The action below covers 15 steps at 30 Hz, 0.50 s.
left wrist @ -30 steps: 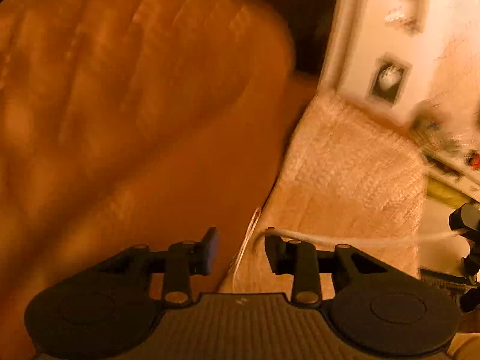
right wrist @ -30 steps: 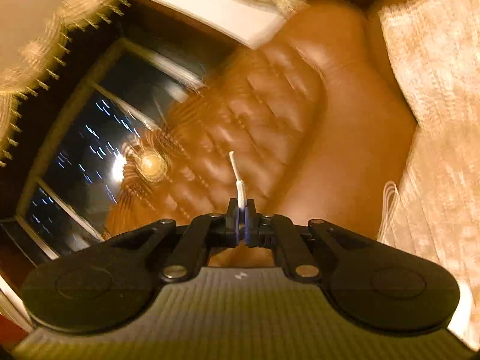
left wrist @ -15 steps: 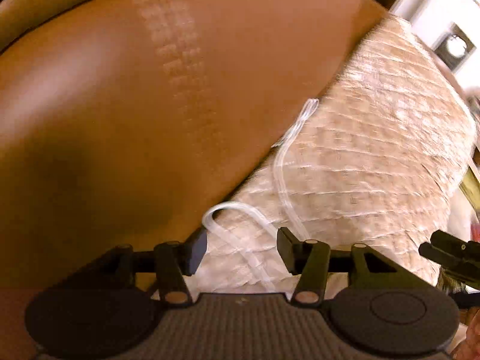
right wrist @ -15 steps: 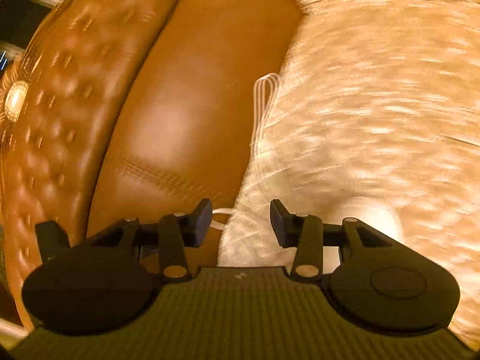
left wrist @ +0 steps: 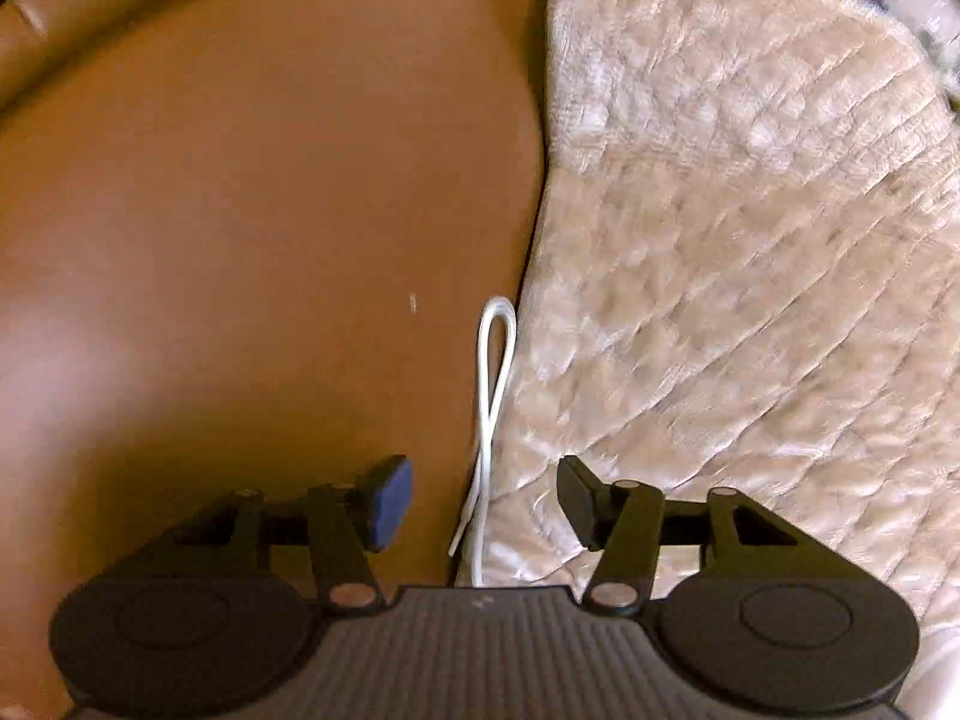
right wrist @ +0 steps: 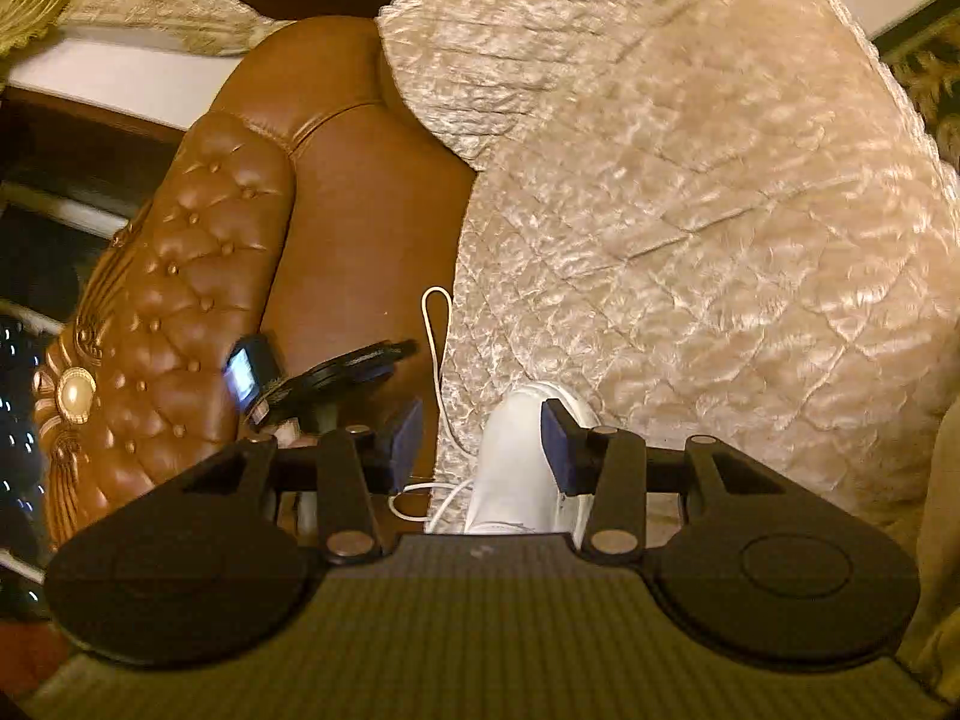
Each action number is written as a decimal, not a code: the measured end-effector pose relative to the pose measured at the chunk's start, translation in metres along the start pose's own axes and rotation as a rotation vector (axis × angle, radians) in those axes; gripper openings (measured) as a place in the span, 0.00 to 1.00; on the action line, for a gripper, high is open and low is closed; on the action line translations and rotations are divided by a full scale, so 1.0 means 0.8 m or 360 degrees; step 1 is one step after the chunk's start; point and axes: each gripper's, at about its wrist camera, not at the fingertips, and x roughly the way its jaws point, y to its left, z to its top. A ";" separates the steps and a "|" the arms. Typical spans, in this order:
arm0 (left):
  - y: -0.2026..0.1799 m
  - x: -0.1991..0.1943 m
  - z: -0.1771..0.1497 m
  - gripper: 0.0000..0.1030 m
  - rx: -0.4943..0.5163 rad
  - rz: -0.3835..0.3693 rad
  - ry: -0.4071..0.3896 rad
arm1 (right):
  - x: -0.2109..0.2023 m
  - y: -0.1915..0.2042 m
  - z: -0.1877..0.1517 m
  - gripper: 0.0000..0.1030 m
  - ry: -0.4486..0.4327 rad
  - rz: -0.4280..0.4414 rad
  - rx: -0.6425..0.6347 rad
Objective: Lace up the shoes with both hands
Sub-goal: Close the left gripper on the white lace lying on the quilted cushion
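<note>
A white lace (left wrist: 495,360) lies in a long loop along the seam between the brown leather seat (left wrist: 240,240) and the cream quilted cover (left wrist: 750,240). My left gripper (left wrist: 485,501) points down over it. Its jaws are closing with the lace's lower strands between them, and the pads (left wrist: 390,501) do not touch the lace. In the right wrist view a white shoe (right wrist: 516,456) rests on the cover's edge, with the lace (right wrist: 435,348) trailing from it toward the leather. My right gripper (right wrist: 481,447) hangs open just above the shoe, holding nothing.
A tufted leather armrest (right wrist: 180,300) with a pearl ornament (right wrist: 75,399) rises at the left. The small lit screen (right wrist: 243,375) on the left hand's tool shows beside the lace. A fringed curtain (right wrist: 120,0) hangs behind.
Both grippers dropped toward the seat. The right gripper let go of the lace tip and opened. The left jaws spread wider, and the lace now lies slack on the sofa.
</note>
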 end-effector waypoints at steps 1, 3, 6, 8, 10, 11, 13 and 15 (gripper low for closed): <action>-0.004 0.007 -0.004 0.49 0.0007 0.0016 0.0050 | 0.004 -0.001 0.000 0.49 0.0001 -0.0025 -0.0017; -0.020 0.012 -0.011 0.49 0.0026 0.0102 0.0090 | 0.023 -0.010 0.000 0.49 0.0035 -0.0020 0.0026; -0.037 0.015 -0.029 0.54 -0.0041 0.0174 0.0084 | 0.035 -0.023 0.004 0.49 0.0064 0.0014 0.0068; -0.036 0.022 -0.047 0.59 -0.0144 0.0148 0.0094 | 0.028 -0.034 0.001 0.49 0.0060 0.0020 0.0056; -0.034 0.029 -0.064 0.60 -0.0247 0.0122 0.0103 | 0.032 -0.047 -0.002 0.49 0.0067 0.0044 0.0086; -0.033 0.032 -0.069 0.60 -0.0303 0.0094 0.0092 | 0.035 -0.053 -0.002 0.49 0.0072 0.0054 0.0111; -0.030 0.037 -0.072 0.53 -0.0418 0.0024 0.0053 | 0.032 -0.054 0.003 0.49 0.0076 0.0061 0.0135; -0.020 0.033 -0.075 0.38 -0.0474 -0.0004 0.0031 | 0.028 -0.050 0.001 0.49 0.0059 0.0063 0.0137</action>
